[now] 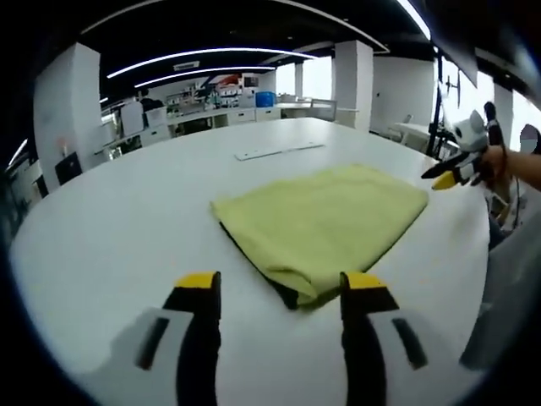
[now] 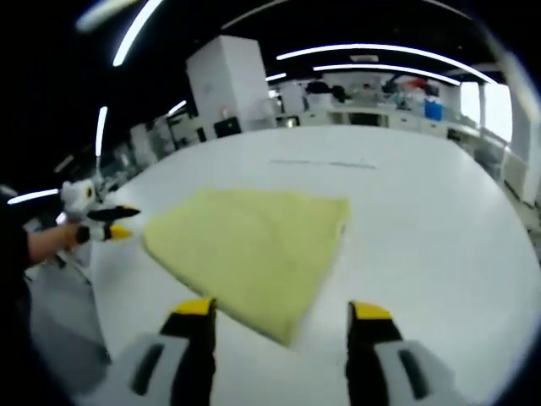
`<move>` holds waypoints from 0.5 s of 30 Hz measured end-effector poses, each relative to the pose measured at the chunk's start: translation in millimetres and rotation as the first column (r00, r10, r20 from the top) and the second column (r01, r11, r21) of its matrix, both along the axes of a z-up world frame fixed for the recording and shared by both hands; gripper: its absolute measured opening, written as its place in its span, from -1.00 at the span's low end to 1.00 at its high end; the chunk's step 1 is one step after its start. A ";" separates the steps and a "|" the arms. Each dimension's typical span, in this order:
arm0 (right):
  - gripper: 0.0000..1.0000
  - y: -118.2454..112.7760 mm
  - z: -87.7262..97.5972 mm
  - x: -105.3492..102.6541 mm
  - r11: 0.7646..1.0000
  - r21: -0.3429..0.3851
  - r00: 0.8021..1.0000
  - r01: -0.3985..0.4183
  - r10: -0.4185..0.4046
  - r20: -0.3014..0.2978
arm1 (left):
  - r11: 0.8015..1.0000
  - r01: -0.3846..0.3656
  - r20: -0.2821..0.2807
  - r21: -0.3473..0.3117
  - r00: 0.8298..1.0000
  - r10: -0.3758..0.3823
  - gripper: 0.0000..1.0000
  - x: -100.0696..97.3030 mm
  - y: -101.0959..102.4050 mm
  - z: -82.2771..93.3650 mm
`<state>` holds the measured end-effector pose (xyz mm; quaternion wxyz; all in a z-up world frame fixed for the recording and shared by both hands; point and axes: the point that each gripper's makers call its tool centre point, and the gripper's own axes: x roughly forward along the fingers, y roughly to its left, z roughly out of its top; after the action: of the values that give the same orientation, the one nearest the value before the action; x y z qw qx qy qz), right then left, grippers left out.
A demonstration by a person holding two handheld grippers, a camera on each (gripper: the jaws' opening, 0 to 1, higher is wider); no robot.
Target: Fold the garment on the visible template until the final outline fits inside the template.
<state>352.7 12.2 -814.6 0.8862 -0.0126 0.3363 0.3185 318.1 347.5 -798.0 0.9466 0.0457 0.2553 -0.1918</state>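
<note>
Yellow folded garment (image 1: 325, 227) alone on white table (image 1: 127, 220) — both grippers' fingers (image 1: 197, 292) apart, empty.

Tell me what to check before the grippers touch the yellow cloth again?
1. Left gripper open, holding nothing: ok.
2. Right gripper open, holding nothing: ok.
3. Cloth folded and lying flat on the table: ok.
4. Whole cloth in sight in both views: ok.
5. Cloth fits inside the template: cannot tell, no outline shows around it.
6. Grippers apart from the cloth: ok, both sit off its edges.
</note>
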 end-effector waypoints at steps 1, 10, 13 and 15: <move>0.04 -0.4 -2.0 -1.4 1.000 -0.002 1.000 0.003 -0.003 -0.001 | 1.000 -0.005 -0.006 -0.009 1.000 0.005 -0.06 -2.1 -1.1 -1.4; -0.34 -3.1 -13.9 -9.5 0.999 -0.045 1.000 0.019 -0.018 0.025 | 0.995 -0.051 -0.066 -0.082 0.997 0.046 -0.62 -11.8 -11.6 -13.0; -0.47 -4.0 -17.4 -8.6 0.999 -0.039 0.999 0.027 -0.026 0.027 | 0.994 -0.056 -0.074 -0.091 0.996 0.050 -0.74 -13.5 -15.0 -13.9; -0.53 -3.6 -19.2 -9.1 0.999 -0.034 0.999 0.032 -0.031 0.022 | 0.993 -0.065 -0.076 -0.099 0.995 0.058 -0.80 -13.9 -16.0 -14.1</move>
<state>343.6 8.7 -833.8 0.8944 -0.0258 0.3322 0.2984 304.3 331.5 -812.2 0.9431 -0.0175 0.2810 -0.1769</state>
